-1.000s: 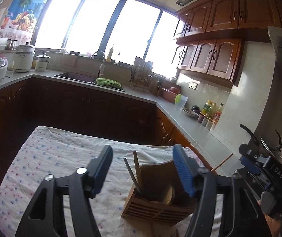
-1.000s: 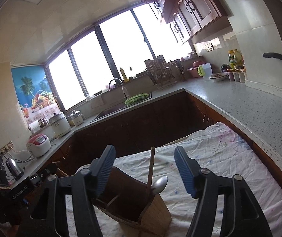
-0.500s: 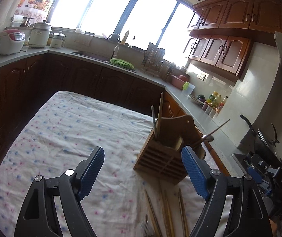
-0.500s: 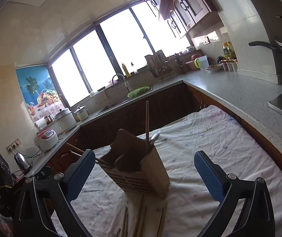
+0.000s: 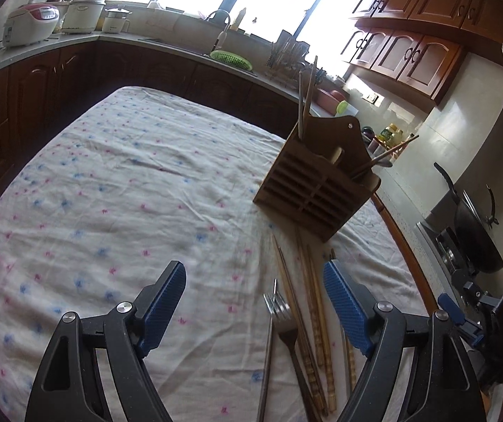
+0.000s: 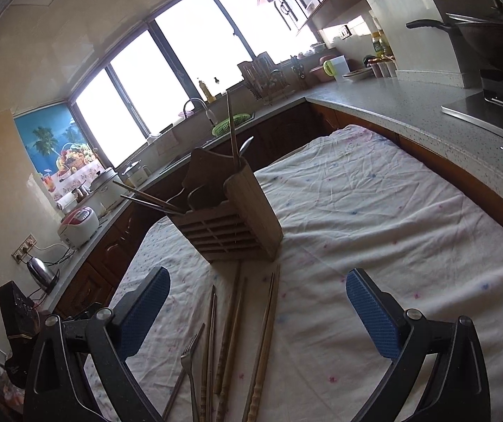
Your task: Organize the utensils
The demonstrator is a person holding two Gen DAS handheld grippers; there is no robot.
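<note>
A wooden utensil holder point(image 5: 316, 190) point(image 6: 232, 223) stands on the cloth-covered table point(image 5: 118, 190) point(image 6: 374, 211), with chopsticks and a spoon standing in it. Several loose wooden chopsticks point(image 5: 309, 302) point(image 6: 232, 320) and a metal fork point(image 5: 281, 316) point(image 6: 190, 355) lie on the cloth in front of it. My left gripper point(image 5: 253, 297) is open and empty, above the fork and chopsticks. My right gripper point(image 6: 256, 309) is open and empty, with the chopsticks between its fingers in view.
Kitchen counters point(image 6: 409, 105) run around the table with a sink, a green basket point(image 5: 232, 58), rice cookers point(image 5: 30, 24) and a kettle point(image 6: 42, 270). A wok point(image 5: 476, 232) sits on the stove at the right. The other gripper point(image 5: 490, 320) shows at the left view's right edge.
Both grippers have pulled back and up from the holder, and the right one has opened wider. The loose chopsticks and fork on the cloth have come into view.
</note>
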